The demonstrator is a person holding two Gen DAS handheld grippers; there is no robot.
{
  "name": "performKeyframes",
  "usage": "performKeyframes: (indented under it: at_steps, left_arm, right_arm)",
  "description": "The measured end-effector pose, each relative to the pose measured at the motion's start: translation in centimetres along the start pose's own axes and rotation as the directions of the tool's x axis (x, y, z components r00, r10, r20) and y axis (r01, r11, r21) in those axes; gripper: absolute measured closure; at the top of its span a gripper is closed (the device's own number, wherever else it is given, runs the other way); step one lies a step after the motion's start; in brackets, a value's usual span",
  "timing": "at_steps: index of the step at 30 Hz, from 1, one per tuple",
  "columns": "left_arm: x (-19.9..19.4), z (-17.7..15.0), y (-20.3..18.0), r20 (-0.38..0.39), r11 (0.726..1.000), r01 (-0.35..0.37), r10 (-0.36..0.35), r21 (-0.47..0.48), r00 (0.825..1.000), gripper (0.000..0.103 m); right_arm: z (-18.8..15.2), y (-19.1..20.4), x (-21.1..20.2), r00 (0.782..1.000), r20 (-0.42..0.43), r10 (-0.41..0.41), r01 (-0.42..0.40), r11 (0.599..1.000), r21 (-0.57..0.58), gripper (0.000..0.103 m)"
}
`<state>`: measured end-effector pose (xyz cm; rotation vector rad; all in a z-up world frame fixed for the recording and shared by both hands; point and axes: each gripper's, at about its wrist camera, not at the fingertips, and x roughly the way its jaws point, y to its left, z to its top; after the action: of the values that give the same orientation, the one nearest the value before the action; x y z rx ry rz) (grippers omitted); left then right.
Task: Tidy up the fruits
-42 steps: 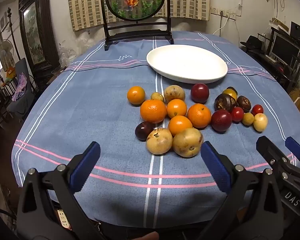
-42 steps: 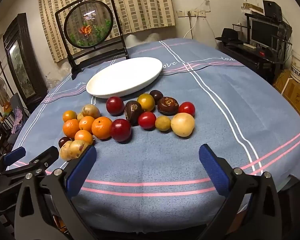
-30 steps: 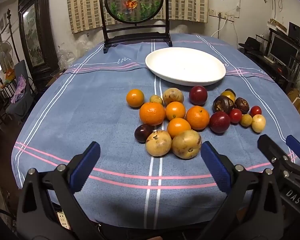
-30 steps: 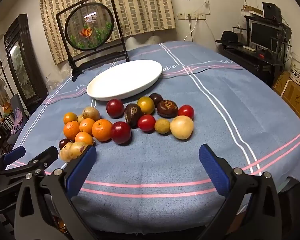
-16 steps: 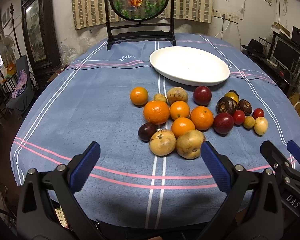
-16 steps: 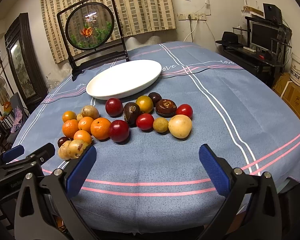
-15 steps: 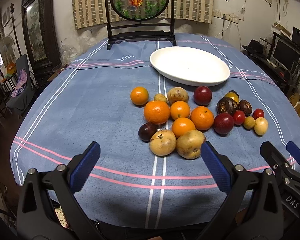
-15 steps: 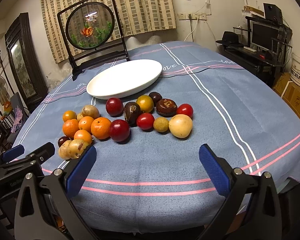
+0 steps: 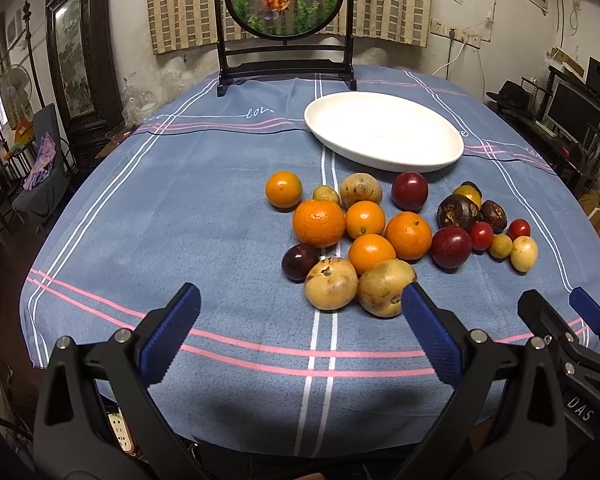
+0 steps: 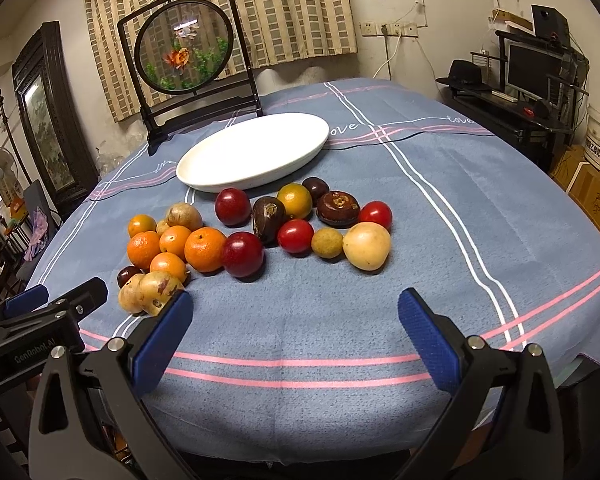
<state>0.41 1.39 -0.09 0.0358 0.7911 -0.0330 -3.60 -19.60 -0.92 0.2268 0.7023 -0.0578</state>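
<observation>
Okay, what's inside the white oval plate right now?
Nothing shows inside the white oval plate; its whole inner surface looks bare in both views. The fruits all lie on the blue tablecloth in front of it. Only the cloth beneath the plate is hidden.

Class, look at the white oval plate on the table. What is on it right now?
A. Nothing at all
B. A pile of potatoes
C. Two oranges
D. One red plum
A: the white oval plate shows only bare white surface, while every fruit, such as the nearest red plum, lies on the blue tablecloth in front of it.
</observation>
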Motion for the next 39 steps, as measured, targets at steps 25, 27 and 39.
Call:
performKeyframes:
  at_steps: [25,27,39]
  left_arm:
    - [0.48,-0.26,0.08,-0.013,1.000,-0.001,0.001,-0.002,1.000,0.002]
    - [0.47,-0.31,0.08,-0.013,1.000,-0.002,0.002,-0.002,1.000,0.002]
    - [0.59,-0.40,0.02,-0.018,1.000,-0.002,0.002,-0.001,1.000,0.002]
  right_arm:
    - [-0.13,-0.39,0.60,1.000,-0.025,0.008,-0.007,1.000,0.015,0.001]
    - [-0.18,-0.42,0.58,1.000,-0.024,0.008,-0.007,1.000,0.016,0.001]
    - [-0.34,-0.48,0.78,0.999,-0.036,0.013,-0.012,1.000,0.017,0.001]
